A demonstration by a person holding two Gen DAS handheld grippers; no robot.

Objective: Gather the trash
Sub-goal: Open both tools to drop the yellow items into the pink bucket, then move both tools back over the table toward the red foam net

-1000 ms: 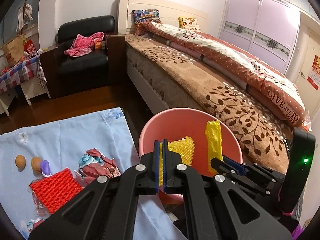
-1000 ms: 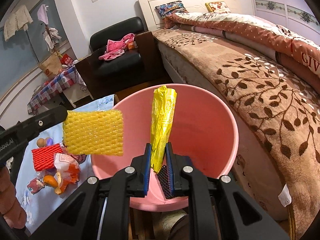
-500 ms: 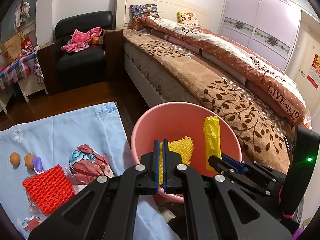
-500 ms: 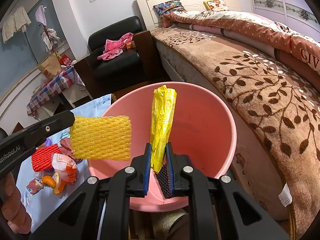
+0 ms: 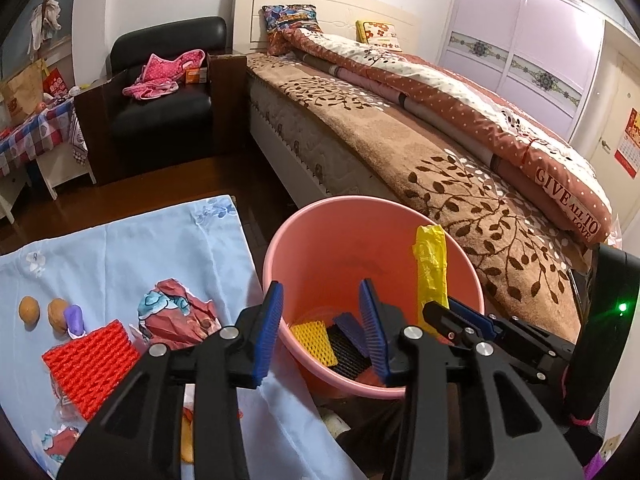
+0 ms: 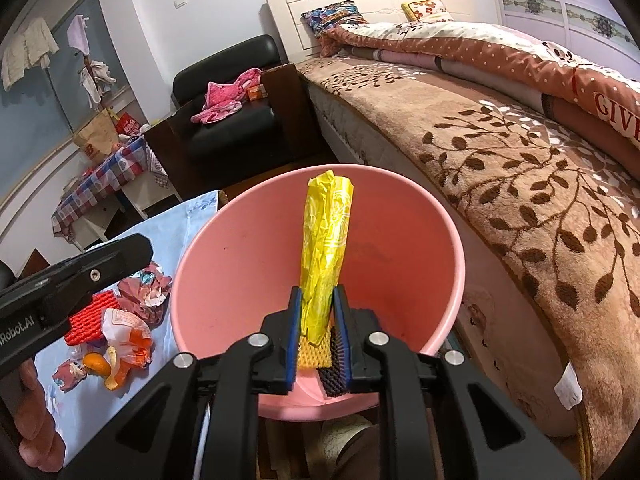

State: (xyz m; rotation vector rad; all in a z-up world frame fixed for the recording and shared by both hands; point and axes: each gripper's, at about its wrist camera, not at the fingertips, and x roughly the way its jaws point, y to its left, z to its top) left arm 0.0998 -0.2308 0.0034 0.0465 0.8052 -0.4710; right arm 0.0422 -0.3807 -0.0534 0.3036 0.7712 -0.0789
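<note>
My left gripper (image 5: 320,284) hangs over the near rim of the pink bucket (image 5: 360,200), its jaws opening wide with nothing between them. A yellow foam net (image 5: 314,342) lies at the bottom of the bucket beside a black net (image 5: 348,354). My right gripper (image 6: 318,289) is over the bucket (image 6: 456,248) too, and a rolled yellow plastic bag (image 6: 326,232) stands upright between its blue pads. Those jaws are opening slightly, though the pads still touch the bag.
Left of the bucket a light blue cloth (image 5: 120,248) bears a red foam net (image 5: 90,364), a crumpled wrapper (image 5: 176,316), orange peel (image 6: 120,356) and small round brown things (image 5: 30,310). A bed (image 5: 440,152) runs along the right. A black armchair (image 5: 160,108) stands behind.
My left gripper has opened, and the yellow foam net it held has dropped into the bucket. The right gripper keeps the yellow bag in the same place.
</note>
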